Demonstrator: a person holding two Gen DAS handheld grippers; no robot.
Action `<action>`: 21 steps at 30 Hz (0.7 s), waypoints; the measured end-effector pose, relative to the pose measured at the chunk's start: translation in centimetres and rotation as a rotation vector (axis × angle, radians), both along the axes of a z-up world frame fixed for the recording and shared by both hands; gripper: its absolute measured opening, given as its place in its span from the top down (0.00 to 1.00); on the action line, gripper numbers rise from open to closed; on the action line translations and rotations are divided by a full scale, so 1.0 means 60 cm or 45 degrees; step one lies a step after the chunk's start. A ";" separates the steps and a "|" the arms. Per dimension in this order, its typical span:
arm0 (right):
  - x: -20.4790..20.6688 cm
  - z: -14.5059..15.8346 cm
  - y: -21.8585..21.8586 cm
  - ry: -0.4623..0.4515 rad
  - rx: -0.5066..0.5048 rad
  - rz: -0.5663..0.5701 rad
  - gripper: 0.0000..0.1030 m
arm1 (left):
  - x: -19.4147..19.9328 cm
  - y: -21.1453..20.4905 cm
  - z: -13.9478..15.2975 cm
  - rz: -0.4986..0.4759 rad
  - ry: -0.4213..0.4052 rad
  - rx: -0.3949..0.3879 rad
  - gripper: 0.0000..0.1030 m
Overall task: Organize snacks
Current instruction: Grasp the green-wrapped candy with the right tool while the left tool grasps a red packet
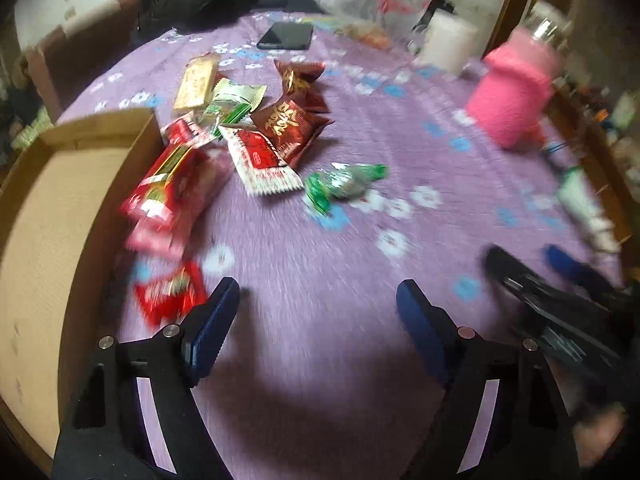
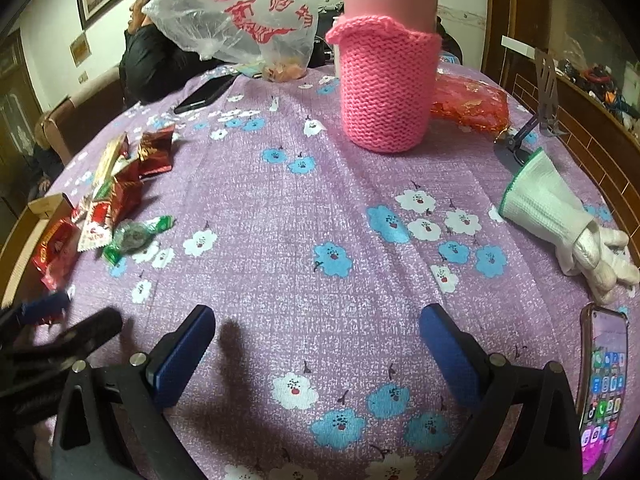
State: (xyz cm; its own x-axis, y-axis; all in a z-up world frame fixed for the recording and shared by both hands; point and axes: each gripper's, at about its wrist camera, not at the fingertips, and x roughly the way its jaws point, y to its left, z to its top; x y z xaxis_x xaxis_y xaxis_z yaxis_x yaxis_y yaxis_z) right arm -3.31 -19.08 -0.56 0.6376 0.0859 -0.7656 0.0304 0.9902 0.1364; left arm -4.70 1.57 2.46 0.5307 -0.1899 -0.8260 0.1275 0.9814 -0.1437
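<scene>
Several snack packets lie in a loose pile (image 1: 244, 128) on the purple flowered cloth, red, dark red, green and beige. A green-wrapped candy (image 1: 344, 184) lies at the pile's right edge, and a small red packet (image 1: 170, 296) lies just left of my left finger. An open cardboard box (image 1: 60, 220) stands left of the pile. My left gripper (image 1: 318, 300) is open and empty above bare cloth in front of the pile. My right gripper (image 2: 316, 320) is open and empty, to the right of the left one. The pile also shows in the right wrist view (image 2: 108, 200).
A pink knitted-sleeve flask (image 2: 386, 80) stands at the back. A plastic bag (image 2: 240, 16), a dark phone (image 1: 286, 36), a white roll (image 1: 450, 42), a white glove (image 2: 560, 216), a red mesh bag (image 2: 470, 106) and a lit phone (image 2: 604, 384) lie around the table. A person sits behind.
</scene>
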 end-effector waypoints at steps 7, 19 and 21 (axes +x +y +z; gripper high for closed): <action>-0.003 0.000 -0.004 0.001 0.005 -0.001 0.00 | -0.135 0.103 0.089 0.001 -0.209 -0.071 0.20; -0.014 0.095 0.109 -0.036 0.097 0.310 0.34 | -0.220 0.274 0.121 0.159 -0.375 -0.116 0.20; 0.014 0.081 0.140 0.020 0.082 0.325 0.38 | -0.226 0.269 0.118 0.111 -0.396 -0.115 0.20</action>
State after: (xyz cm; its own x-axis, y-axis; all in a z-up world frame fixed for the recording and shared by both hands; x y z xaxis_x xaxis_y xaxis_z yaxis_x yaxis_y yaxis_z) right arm -2.48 -10.70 4.33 0.5772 0.2914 -0.7628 -0.2167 0.9553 0.2010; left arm -18.26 17.73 9.57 0.7723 -0.1980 -0.6036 0.0954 0.9756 -0.1979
